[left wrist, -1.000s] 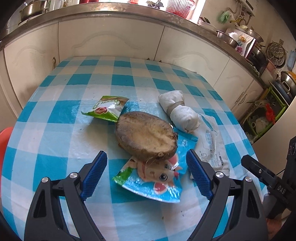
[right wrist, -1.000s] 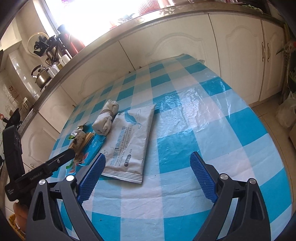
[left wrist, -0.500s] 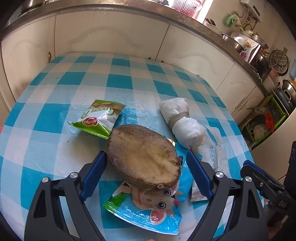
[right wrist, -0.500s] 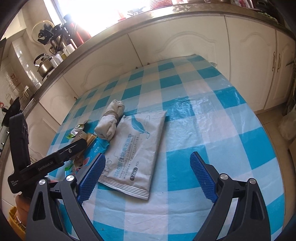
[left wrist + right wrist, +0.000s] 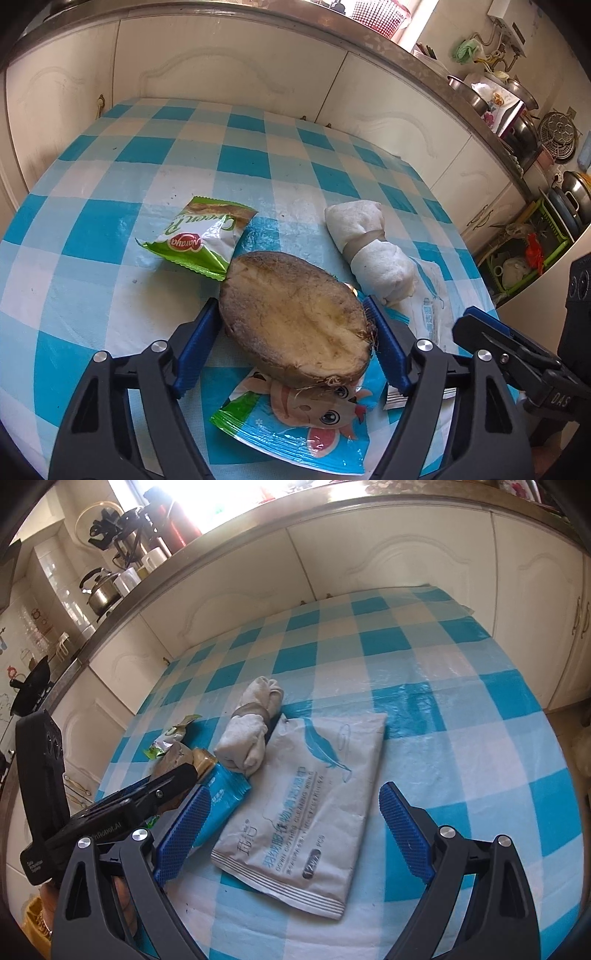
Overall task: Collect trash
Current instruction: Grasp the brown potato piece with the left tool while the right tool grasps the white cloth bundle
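Observation:
A brown halved root vegetable (image 5: 295, 332) lies cut face up on a blue cartoon wrapper (image 5: 295, 421). My left gripper (image 5: 291, 304) is closing around it, and its blue pads touch both sides. A green snack wrapper (image 5: 199, 240) lies just beyond on the left. A rolled white cloth (image 5: 369, 247) rests on a grey-white wipes pack (image 5: 325, 760). My right gripper (image 5: 295, 792) hovers open over the near end of that pack, with nothing gripped. In the right wrist view the left gripper's black finger (image 5: 147, 797) hides most of the vegetable.
The blue-and-white checked tablecloth (image 5: 443, 672) covers a table pushed up against cream cabinets (image 5: 229, 70). A counter with pots and a kettle (image 5: 101, 590) runs behind. A green dish rack (image 5: 532, 254) stands past the table's right edge.
My left gripper moved forward until the vegetable came between its jaws, then narrowed onto its sides. My right gripper slid left over the wipes pack and stayed open.

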